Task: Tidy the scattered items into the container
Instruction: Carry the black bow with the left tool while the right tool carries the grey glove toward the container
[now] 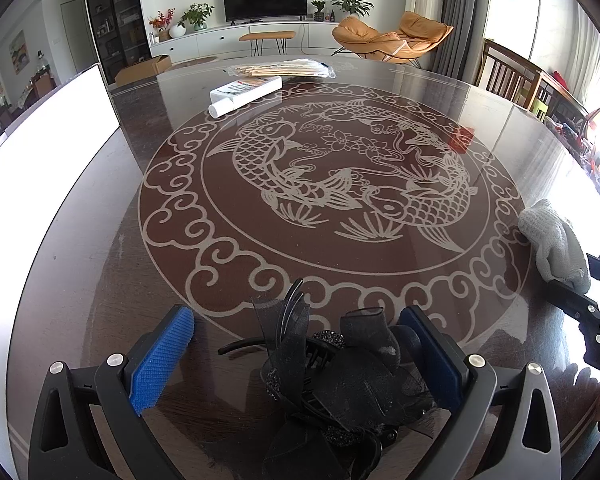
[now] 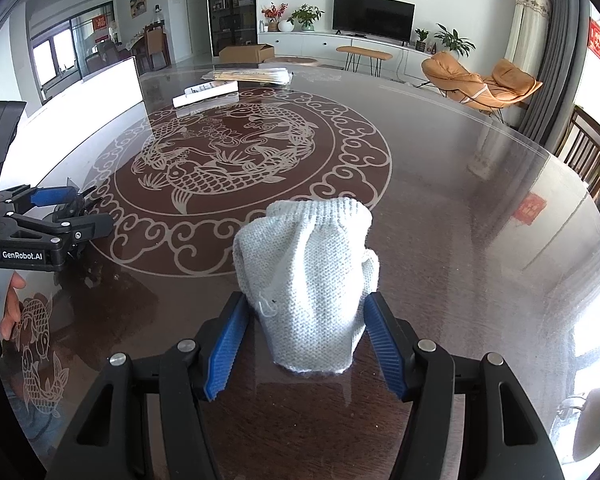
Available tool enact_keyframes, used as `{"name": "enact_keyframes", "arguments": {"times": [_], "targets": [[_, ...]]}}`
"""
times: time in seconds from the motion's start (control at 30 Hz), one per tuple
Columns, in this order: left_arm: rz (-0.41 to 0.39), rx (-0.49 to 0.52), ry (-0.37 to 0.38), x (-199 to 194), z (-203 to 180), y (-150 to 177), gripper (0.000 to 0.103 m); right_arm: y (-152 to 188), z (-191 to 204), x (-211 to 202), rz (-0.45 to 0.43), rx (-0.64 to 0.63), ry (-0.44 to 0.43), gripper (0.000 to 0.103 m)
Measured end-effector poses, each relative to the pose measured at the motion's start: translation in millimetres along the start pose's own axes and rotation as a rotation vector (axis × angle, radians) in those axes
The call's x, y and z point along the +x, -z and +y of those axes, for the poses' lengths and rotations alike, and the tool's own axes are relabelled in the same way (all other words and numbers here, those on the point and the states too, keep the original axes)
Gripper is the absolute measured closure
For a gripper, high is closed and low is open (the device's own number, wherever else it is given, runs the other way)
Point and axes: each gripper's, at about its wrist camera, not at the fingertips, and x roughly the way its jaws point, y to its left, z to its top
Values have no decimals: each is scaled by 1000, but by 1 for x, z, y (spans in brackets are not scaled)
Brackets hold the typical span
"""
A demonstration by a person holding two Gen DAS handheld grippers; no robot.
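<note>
While both tongs [image 1: 296,364] [image 2: 304,344] gape wide, ribbed pads flank a knitted sock [image 2: 308,280] and gauzy hair clip [image 1: 340,380].

Right gripper [image 2: 304,344] straddles the grey knitted glove [image 2: 306,276] on the table [image 2: 460,200] — fingers [image 2: 226,348] spread wide.

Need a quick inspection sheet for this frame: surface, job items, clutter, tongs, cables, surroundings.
Surface: glass-topped table, fish motif.
Job's things: black hair clip between left tongs; grey knit piece between right tongs; white container at left edge.
Clutter: white box, bagged sticks at far side.
Tongs: both open, pads not pressing.
Cables: nothing seen.
Surroundings: TV, orange lounge chair, plants, wooden chairs.
</note>
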Motion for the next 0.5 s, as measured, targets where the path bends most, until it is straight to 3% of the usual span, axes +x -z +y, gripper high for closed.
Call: {"name": "enact_keyframes", "arguments": {"times": [0.3,0.33,0.37,0.43,0.47,0.5], "targets": [[-2,20,26,-2,-2,1,0,0,-2,2,3,9,-5,40],[-11,29,39,-3,-3,1,5,0,-4,2,5,20,-10,39],[-33,33,52,-6,-3,1,22,0,-5,2,7,27,-12,38],[-55,9,76,-9,3,2,36,0,-4,1,5,26,-2,39],[-67,-9,96,-11,8,2,53,0,-4,1,3,31,6,42],[-73,-25,118,-13,14,3,72,1,-5,0,-2,41,12,65]]}}
